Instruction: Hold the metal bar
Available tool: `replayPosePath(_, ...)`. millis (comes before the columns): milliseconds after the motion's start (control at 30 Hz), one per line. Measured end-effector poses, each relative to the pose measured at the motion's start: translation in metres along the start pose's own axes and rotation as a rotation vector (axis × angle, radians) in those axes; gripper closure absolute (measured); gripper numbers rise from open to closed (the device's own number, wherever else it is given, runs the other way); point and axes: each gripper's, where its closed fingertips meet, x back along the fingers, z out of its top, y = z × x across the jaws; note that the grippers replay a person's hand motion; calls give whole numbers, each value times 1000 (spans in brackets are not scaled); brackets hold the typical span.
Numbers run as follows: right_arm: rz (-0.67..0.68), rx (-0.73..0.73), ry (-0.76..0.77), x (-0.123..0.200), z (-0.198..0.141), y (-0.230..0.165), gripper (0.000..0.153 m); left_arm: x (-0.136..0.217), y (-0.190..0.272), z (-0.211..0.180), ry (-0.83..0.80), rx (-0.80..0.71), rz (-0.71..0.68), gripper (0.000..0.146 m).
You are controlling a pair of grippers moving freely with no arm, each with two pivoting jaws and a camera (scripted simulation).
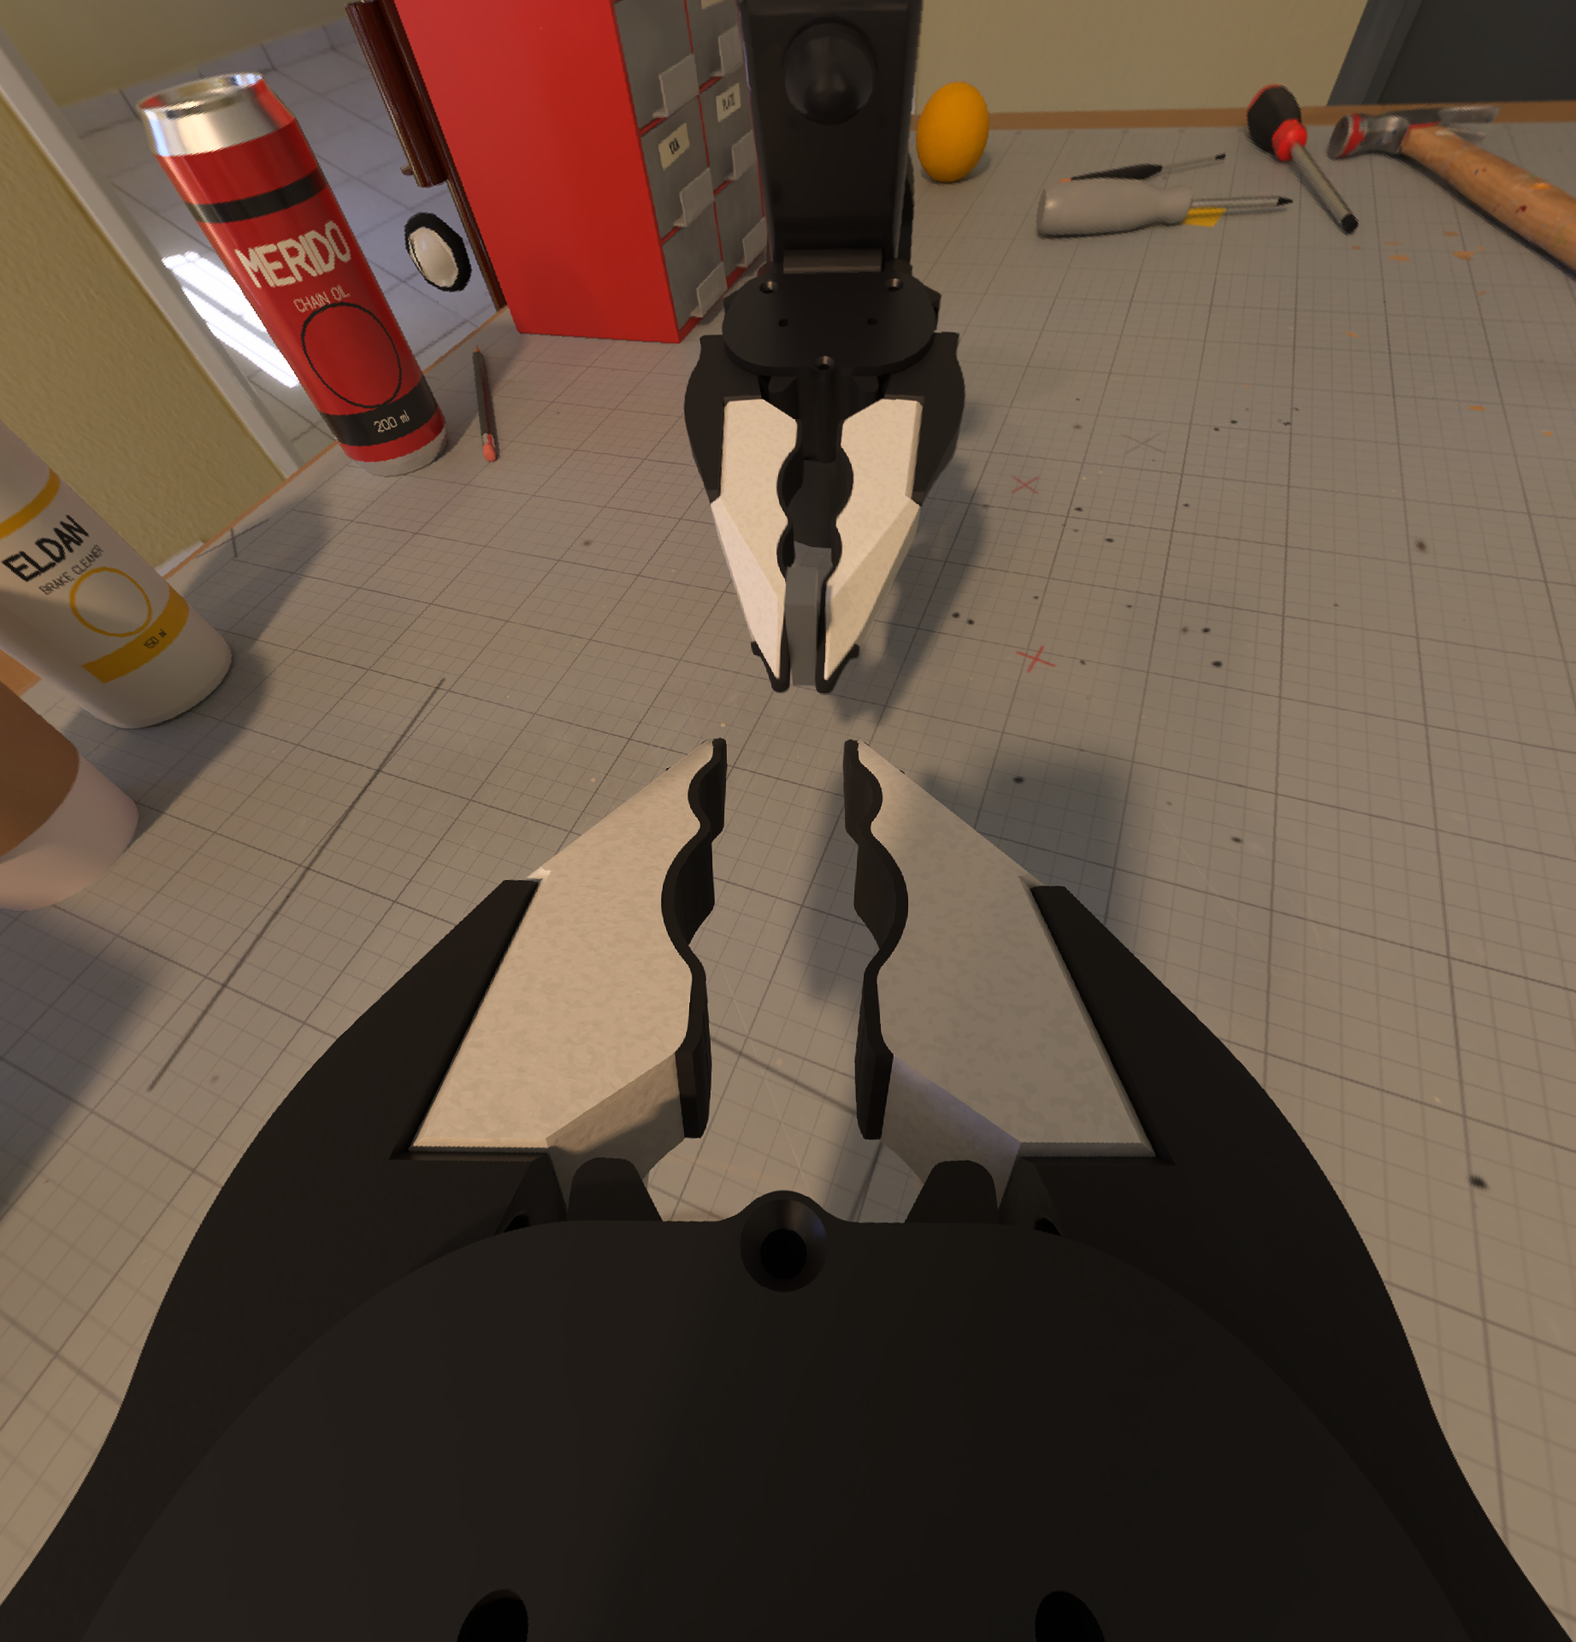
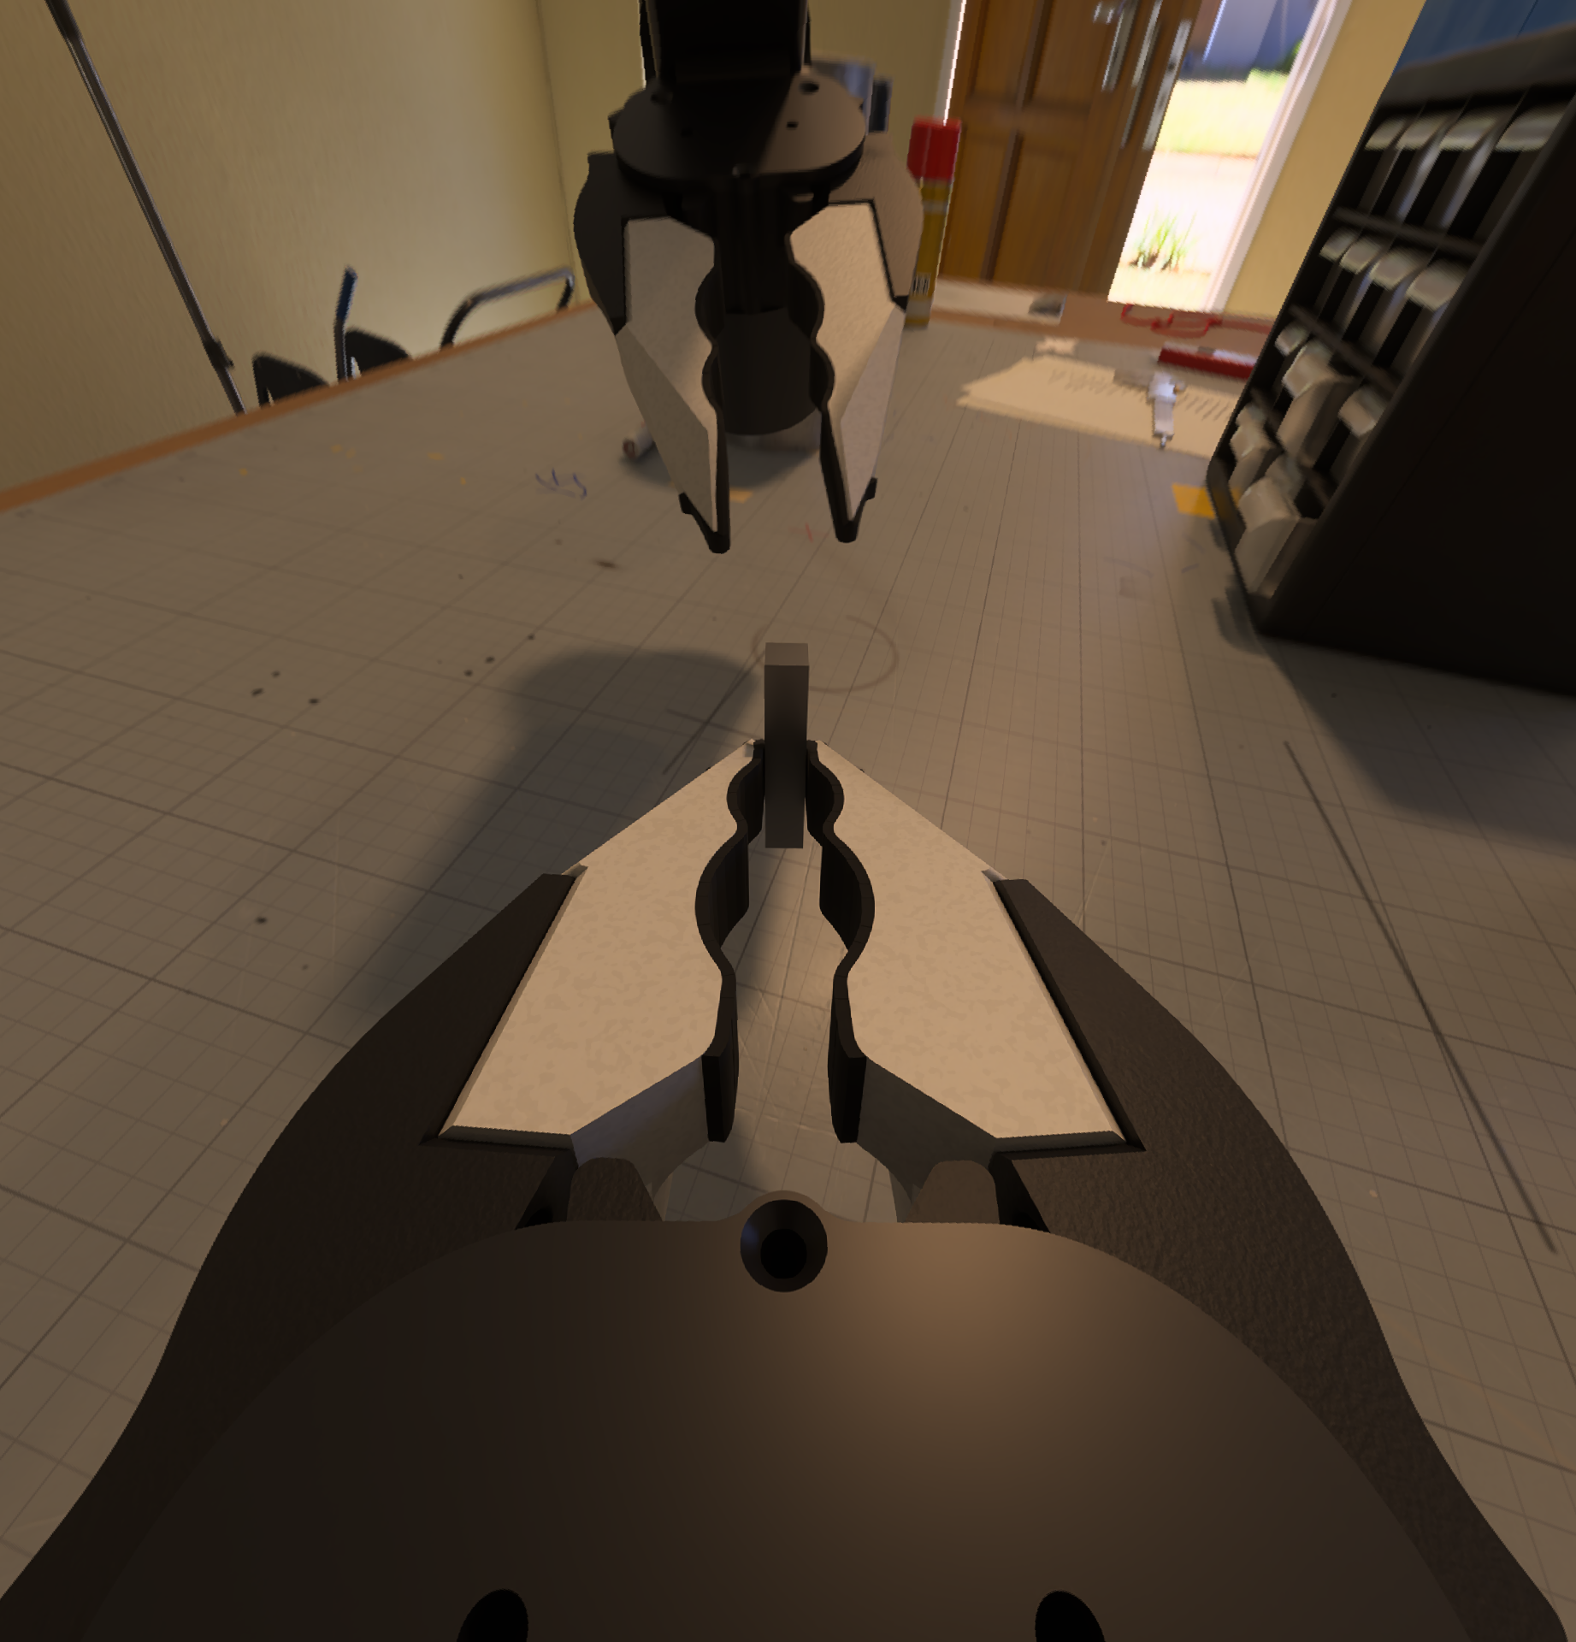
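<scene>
The metal bar is a short grey flat bar. My right gripper is shut on it, and the bar sticks out forward past the fingertips above the grey grid mat. In the left wrist view the right gripper faces me with the bar between its fingers. My left gripper is open and empty, its tips a short way from the bar's end. It also shows in the right wrist view, open, facing the bar.
A red can, a white bottle, a red drawer cabinet and a pencil stand to the left. An orange egg shape, screwdrivers and a hammer lie far right. A dark drawer rack stands on the right.
</scene>
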Motion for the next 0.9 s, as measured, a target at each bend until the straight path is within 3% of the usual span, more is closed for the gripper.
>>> replayPosePath(300, 3, 125, 159, 3, 27, -10, 145, 12, 13, 15, 7, -83, -12, 128)
replayPosePath(600, -31, 171, 133, 5, 28, -10, 145, 12, 18, 27, 32, -118, 1, 137)
replayPosePath(733, -61, 213, 75, 3, 27, -9, 145, 13, 16, 22, 6, -186, 30, 130)
replayPosePath(900, -159, 324, -112, -1, 20, -3, 145, 13, 15, 17, -4, -240, 31, 124)
